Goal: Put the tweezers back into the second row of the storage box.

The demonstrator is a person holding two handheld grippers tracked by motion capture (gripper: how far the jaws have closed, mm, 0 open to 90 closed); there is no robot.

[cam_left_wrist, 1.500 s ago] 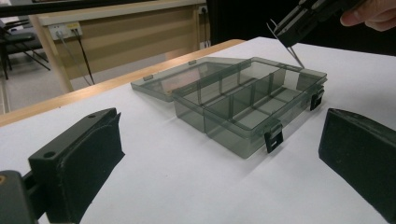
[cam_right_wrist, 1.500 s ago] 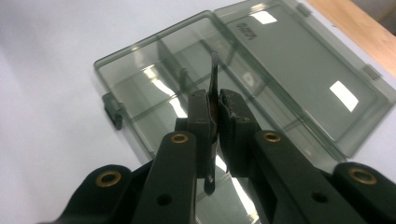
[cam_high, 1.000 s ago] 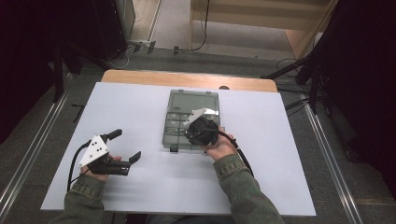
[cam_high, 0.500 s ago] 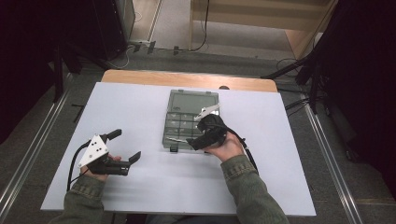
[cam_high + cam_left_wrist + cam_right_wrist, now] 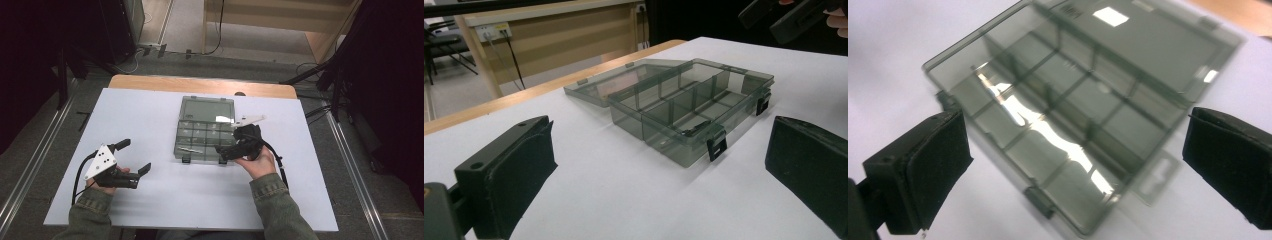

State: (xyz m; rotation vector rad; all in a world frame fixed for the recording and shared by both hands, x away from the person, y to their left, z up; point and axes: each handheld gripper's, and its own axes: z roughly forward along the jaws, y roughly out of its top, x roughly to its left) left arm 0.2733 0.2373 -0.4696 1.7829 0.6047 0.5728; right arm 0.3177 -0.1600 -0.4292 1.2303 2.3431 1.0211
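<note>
Access to the open organizer box [image 5: 205, 131] is kept by both wide-spread grippers: right gripper [image 5: 234, 146] held over it, left gripper [image 5: 134, 157] parked near-left on the counter [image 5: 310, 200].

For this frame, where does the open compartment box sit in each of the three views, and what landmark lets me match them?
High view: compartment box at table centre, lid laid open on the far side, right gripper at its near right corner.
Left gripper view: centre, beyond the jaws.
Right gripper view: tilted across the frame between the jaws.
Shared landmark: the dark latches on the box's front wall.
</note>
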